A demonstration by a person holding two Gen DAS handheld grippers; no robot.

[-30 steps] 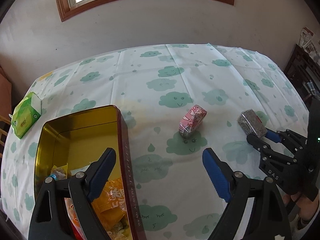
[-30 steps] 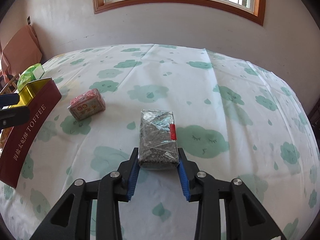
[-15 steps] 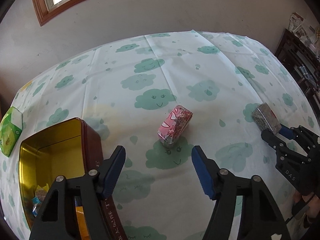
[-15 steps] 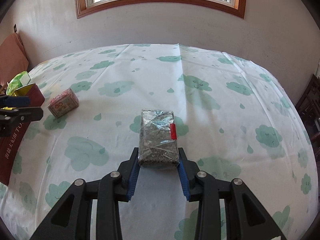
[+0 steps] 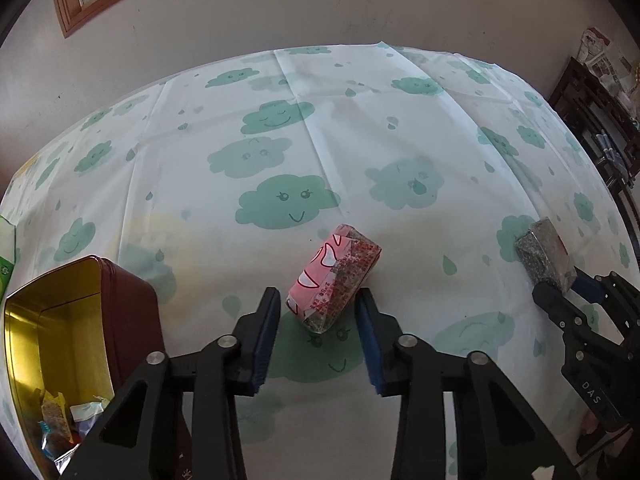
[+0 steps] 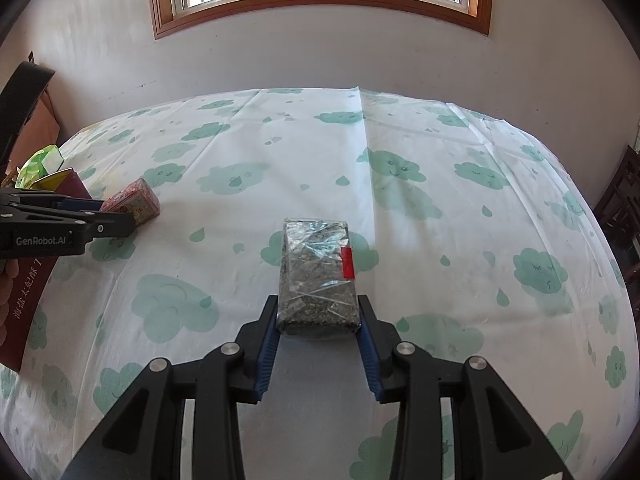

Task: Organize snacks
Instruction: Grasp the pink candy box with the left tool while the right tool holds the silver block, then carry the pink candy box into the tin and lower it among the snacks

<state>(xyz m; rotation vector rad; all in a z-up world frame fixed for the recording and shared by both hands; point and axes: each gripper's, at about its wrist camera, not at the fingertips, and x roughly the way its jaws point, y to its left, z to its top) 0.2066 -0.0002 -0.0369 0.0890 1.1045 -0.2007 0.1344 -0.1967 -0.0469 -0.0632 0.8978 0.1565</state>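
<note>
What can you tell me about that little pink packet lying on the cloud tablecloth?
The pink packet is a small block wrapped in glossy film, pink and white with red print, its folded end facing the camera. It lies flat on the tablecloth, angled, right of the open tin. The left hand-held gripper has its open blue pads either side of the near end, apparently not yet touching.

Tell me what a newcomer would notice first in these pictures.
The grey snack block clamped in the right gripper at the centre of the right view draws the eye first. Next comes the pink snack pack lying on the cloud-print tablecloth, with the open left gripper straddling its near end. At lower left sits an open red tin with a gold inside, holding a few wrapped snacks.
</note>
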